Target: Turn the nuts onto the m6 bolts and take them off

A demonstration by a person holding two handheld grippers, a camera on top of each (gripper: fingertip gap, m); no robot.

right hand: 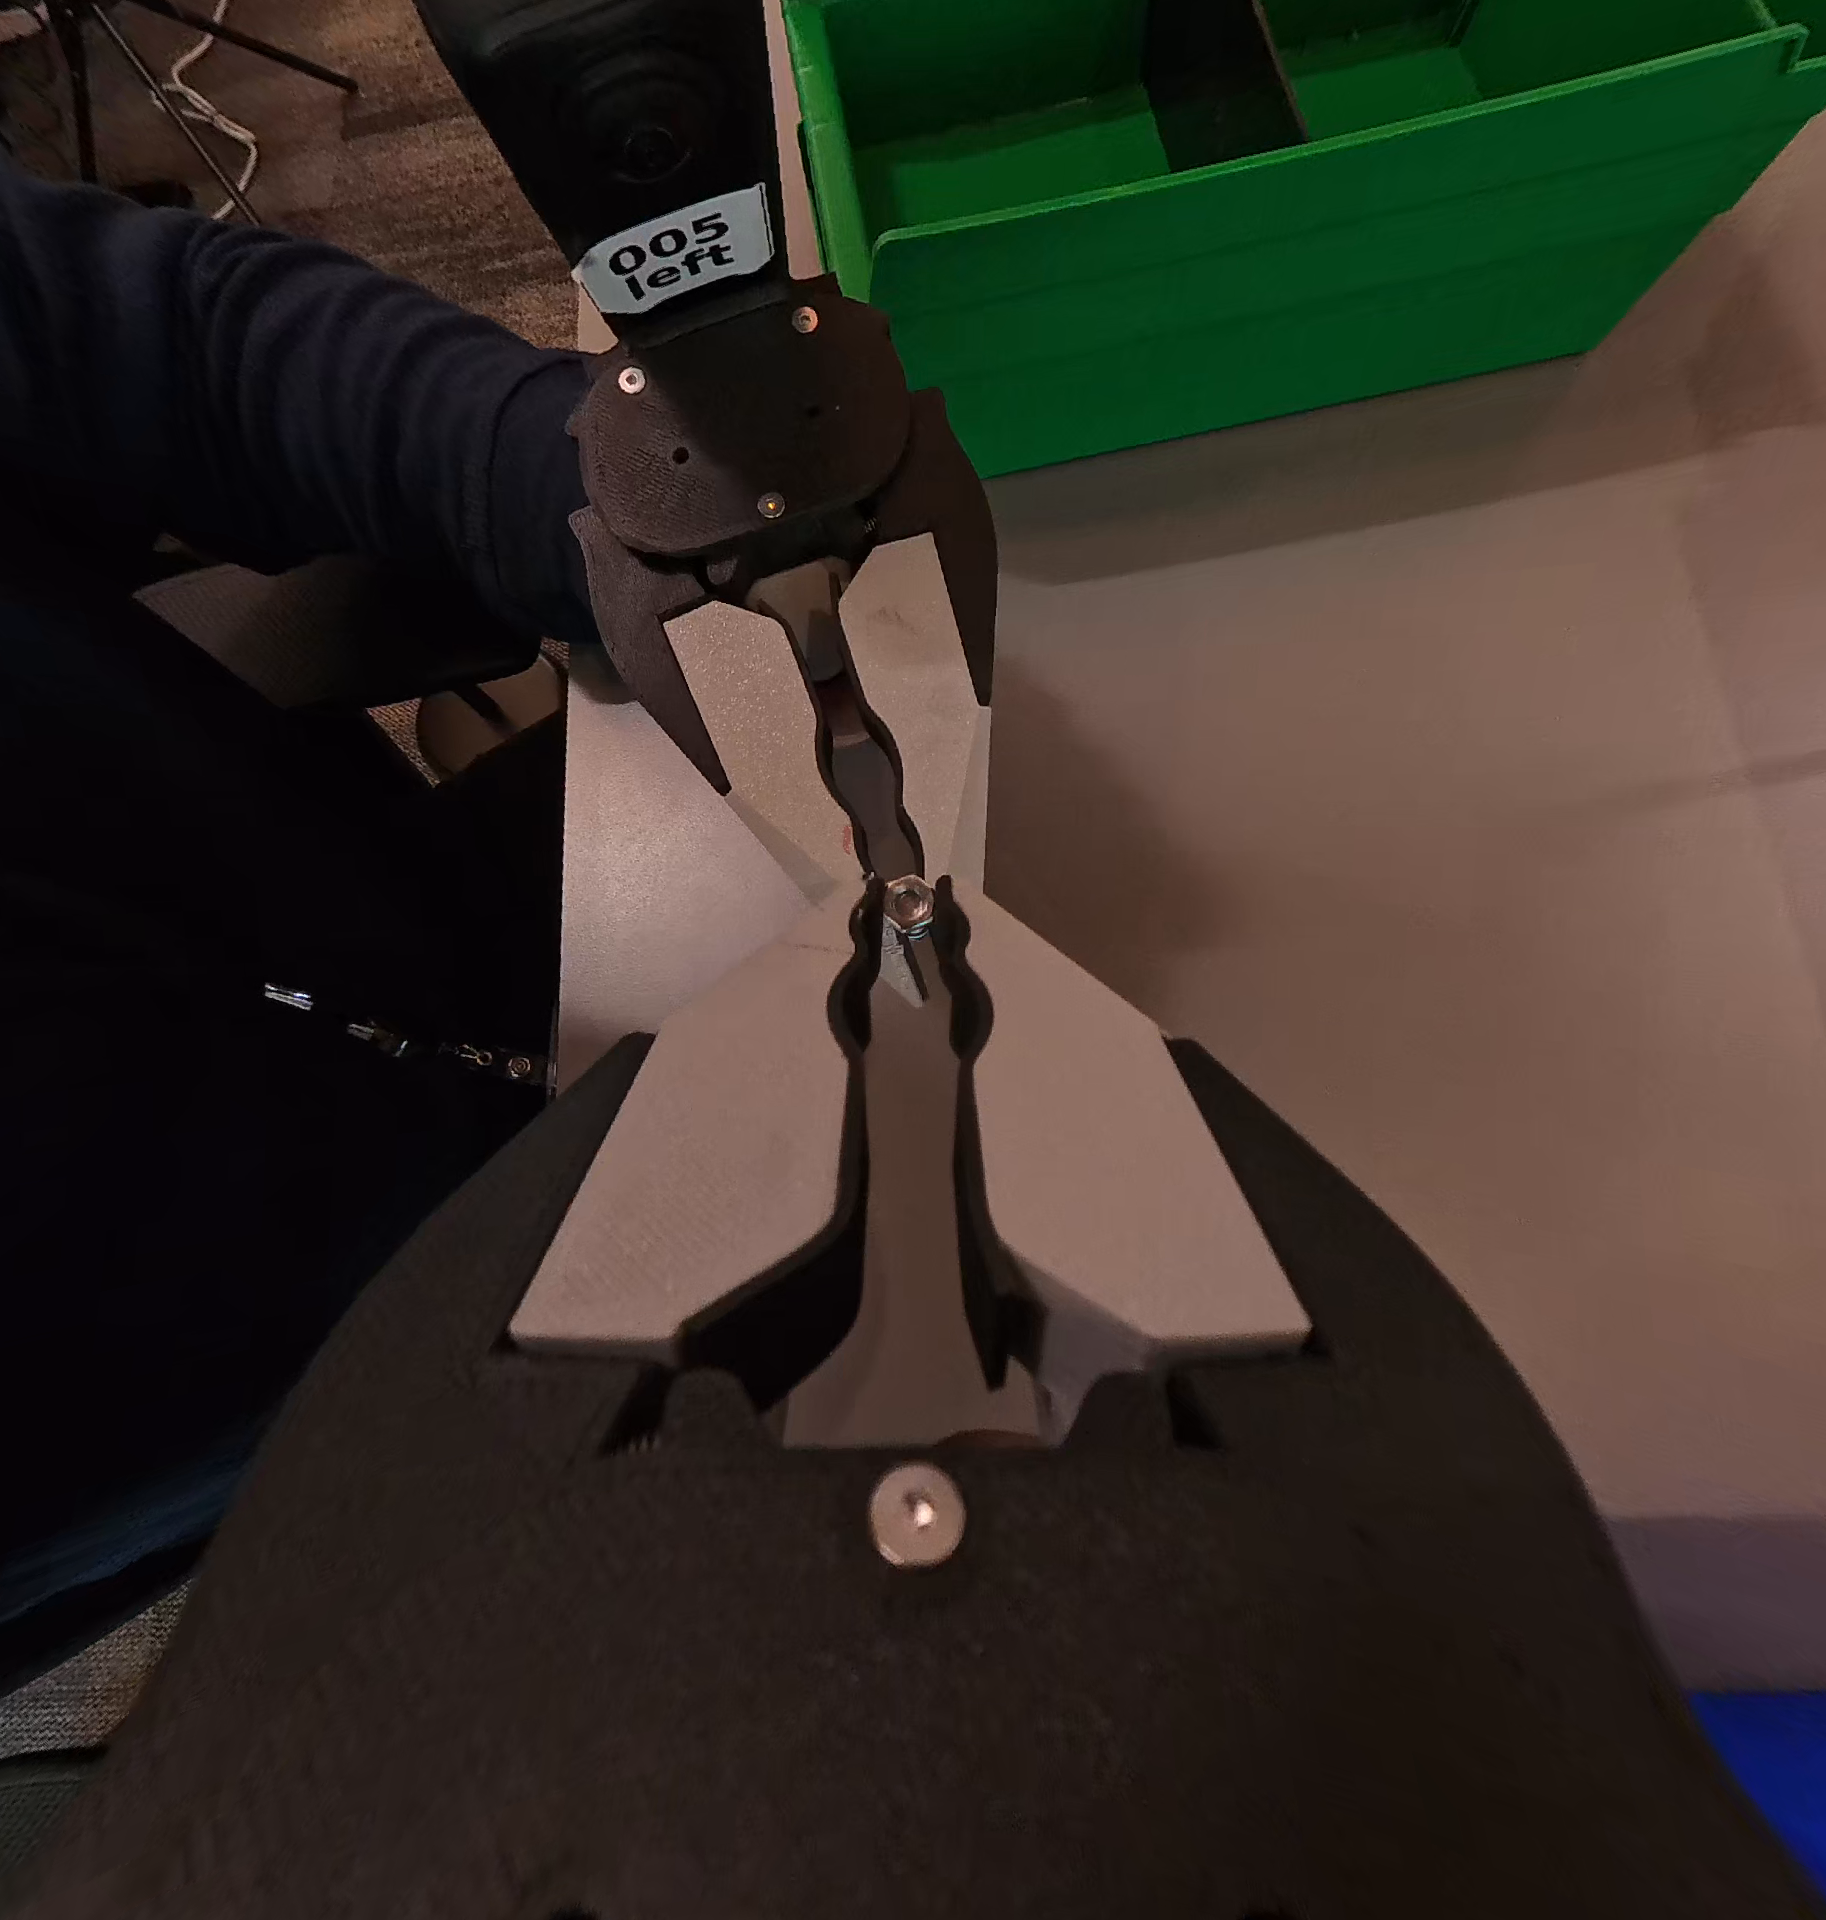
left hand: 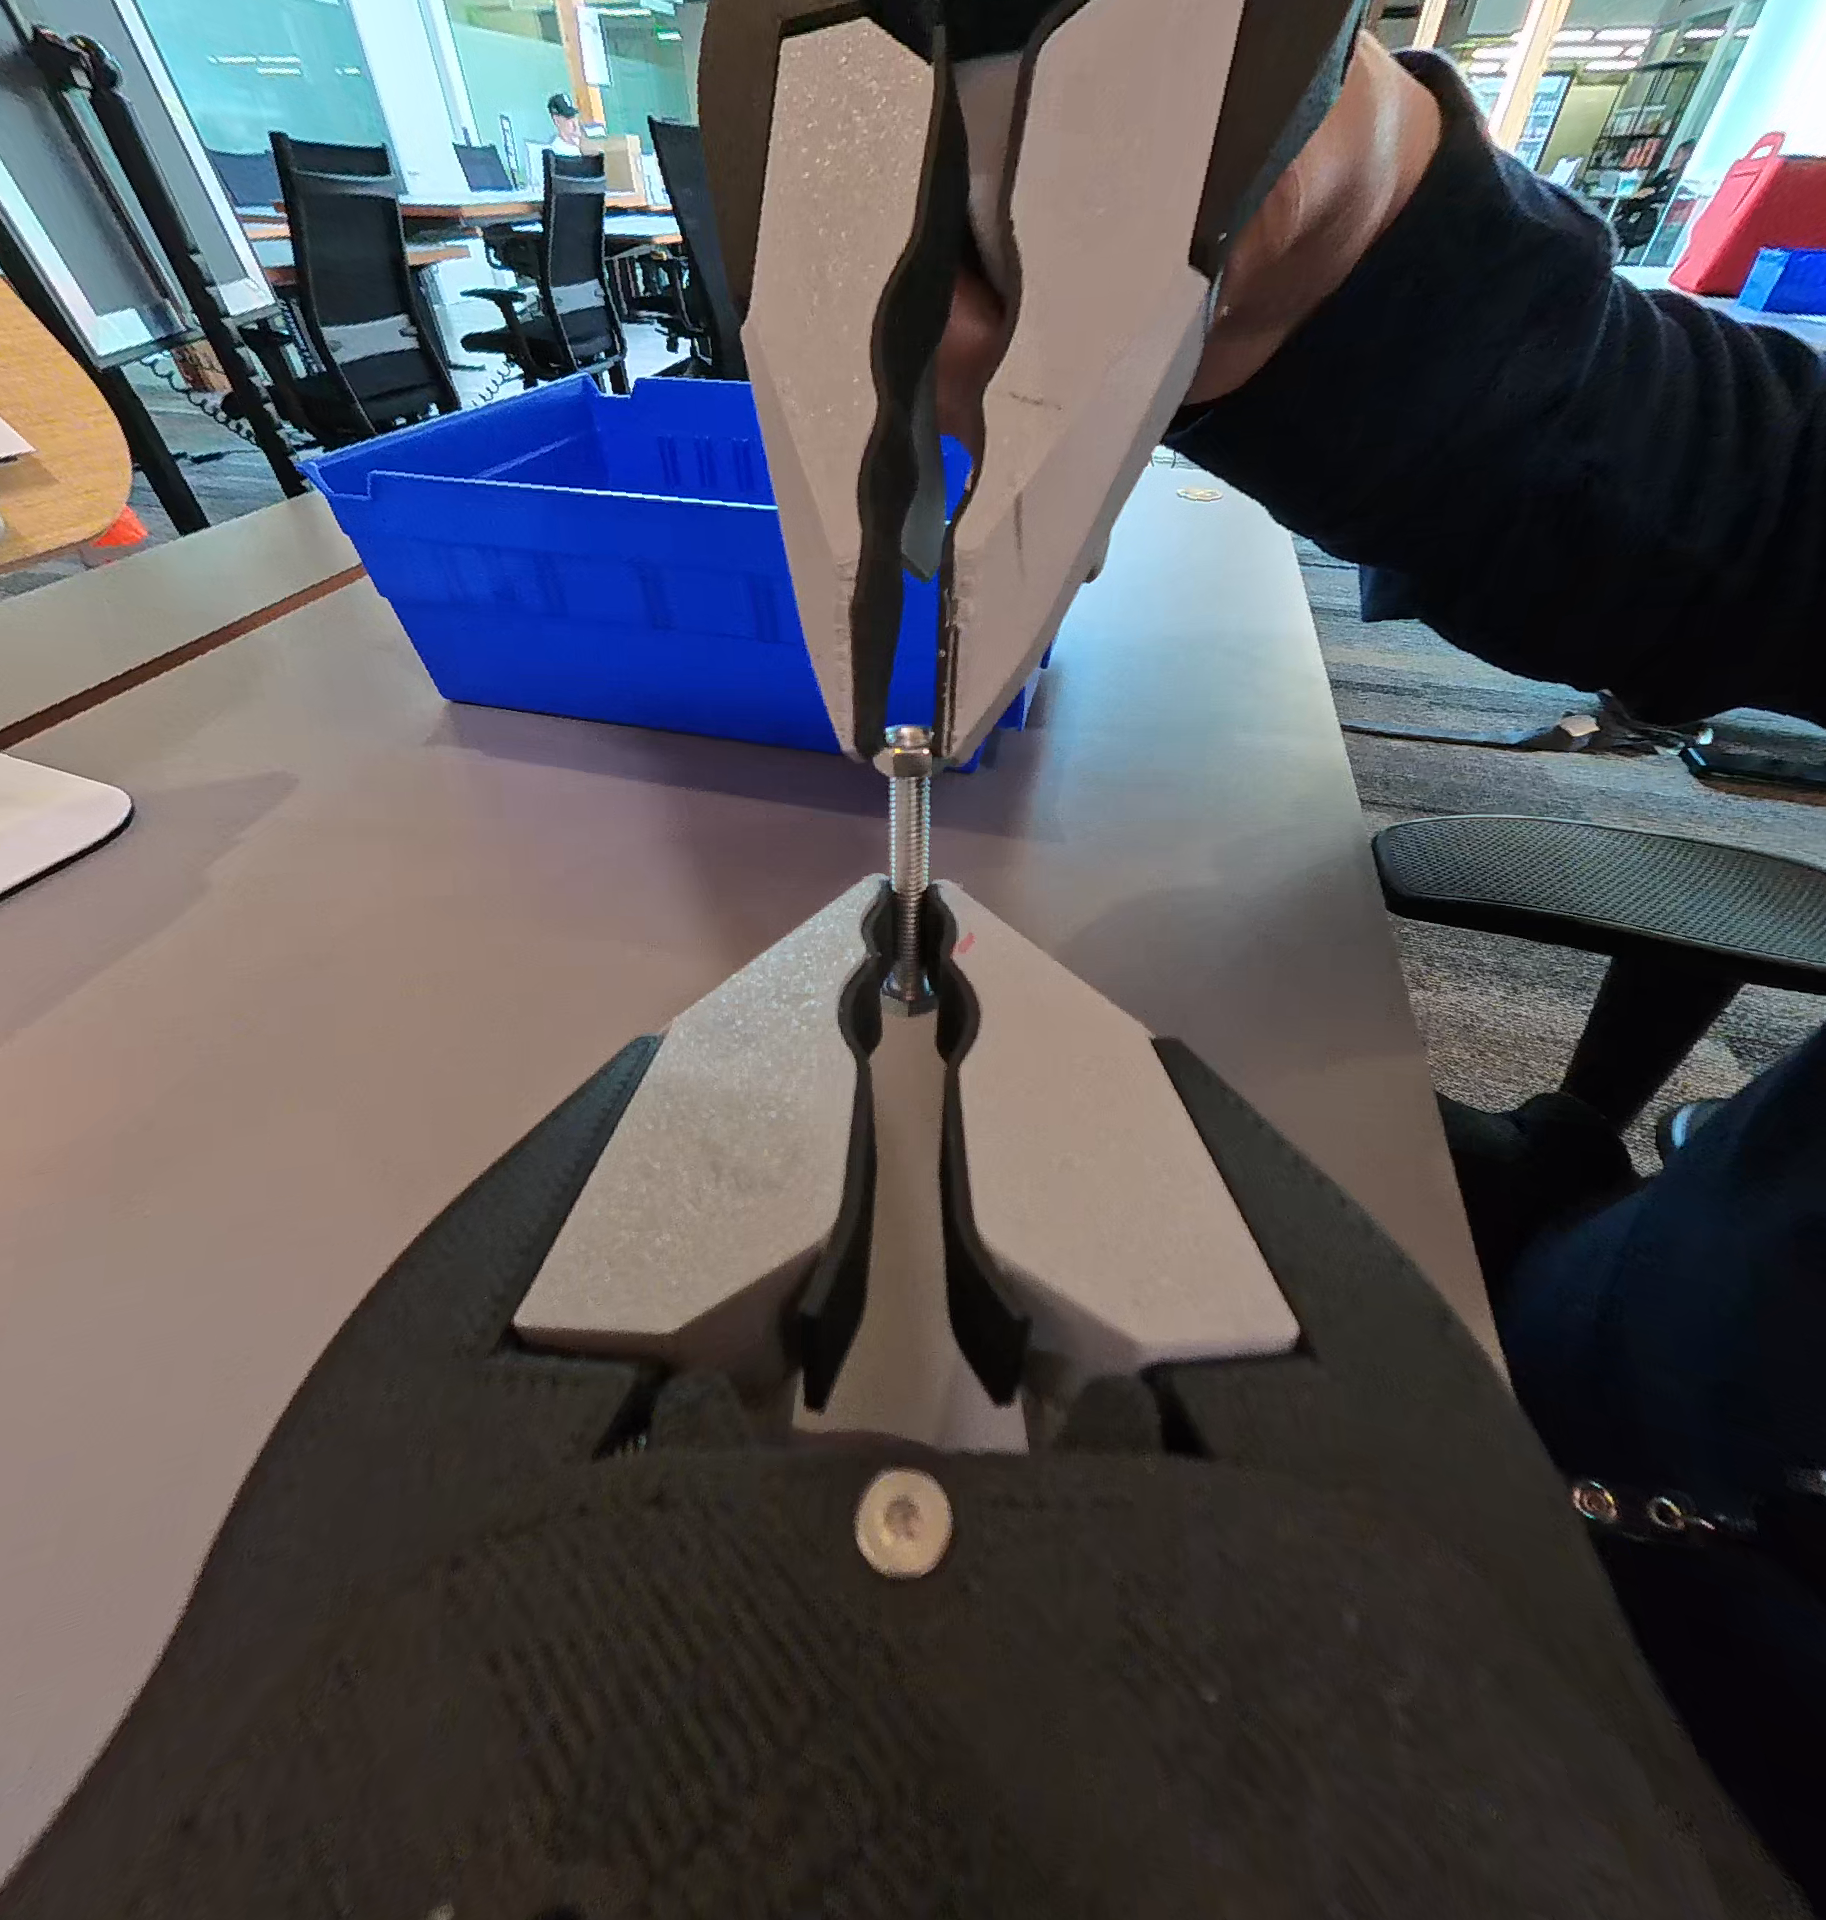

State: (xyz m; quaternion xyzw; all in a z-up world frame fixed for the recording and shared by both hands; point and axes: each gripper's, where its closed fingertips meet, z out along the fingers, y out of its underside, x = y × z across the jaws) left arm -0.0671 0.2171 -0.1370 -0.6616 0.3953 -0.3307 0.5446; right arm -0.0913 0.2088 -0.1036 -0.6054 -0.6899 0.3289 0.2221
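- Left gripper [left hand: 907,904]: jaws closed on the head end of the bolt [left hand: 905,831], held above the table [left hand: 473,935].
- Right gripper [right hand: 904,904]: jaws closed on the nut [right hand: 905,900] at the bolt's far tip.
- Step, as judged: threading at the tip, direction unclear.
- Next move calls for twisting the nut squarely along the bolt's axis.

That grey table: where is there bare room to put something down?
The table is bare between the blue bin and the white slab at its left edge, and right of the green bin. The middle is crowded: both hand-held grippers meet at the bolt.
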